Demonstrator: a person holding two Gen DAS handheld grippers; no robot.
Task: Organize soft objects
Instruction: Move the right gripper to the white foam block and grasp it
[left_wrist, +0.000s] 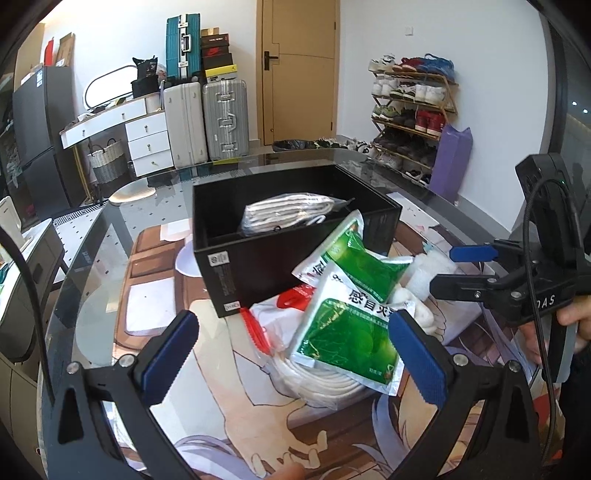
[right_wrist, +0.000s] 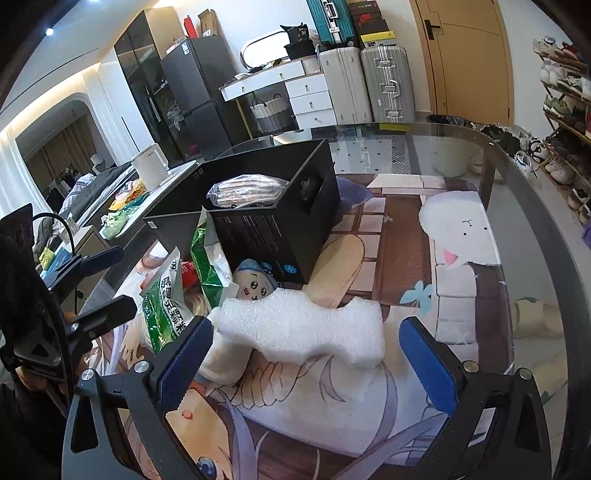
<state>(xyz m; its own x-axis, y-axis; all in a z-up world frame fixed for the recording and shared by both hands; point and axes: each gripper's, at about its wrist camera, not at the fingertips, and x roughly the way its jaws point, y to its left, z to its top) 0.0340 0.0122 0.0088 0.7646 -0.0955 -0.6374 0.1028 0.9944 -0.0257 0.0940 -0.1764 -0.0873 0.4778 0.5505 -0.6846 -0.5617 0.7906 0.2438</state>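
**Soft things piled beside the black box**

Both tongs are spread apart and hold nothing. The left gripper (left_wrist: 291, 354) hangs over two green packets (left_wrist: 347, 339) lying on a wrapped white roll (left_wrist: 325, 384). The right gripper (right_wrist: 306, 354) sits around a white foam block (right_wrist: 306, 325). A little doll (right_wrist: 255, 282) leans against the black box (right_wrist: 273, 236), which holds one wrapped white bundle (left_wrist: 288, 214).

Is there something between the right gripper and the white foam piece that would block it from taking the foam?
Nothing visible blocks it. The right gripper has its jaws open, and the white foam piece lies directly ahead between them on the table mat. The green packets and the small plush doll sit off to the left and behind.
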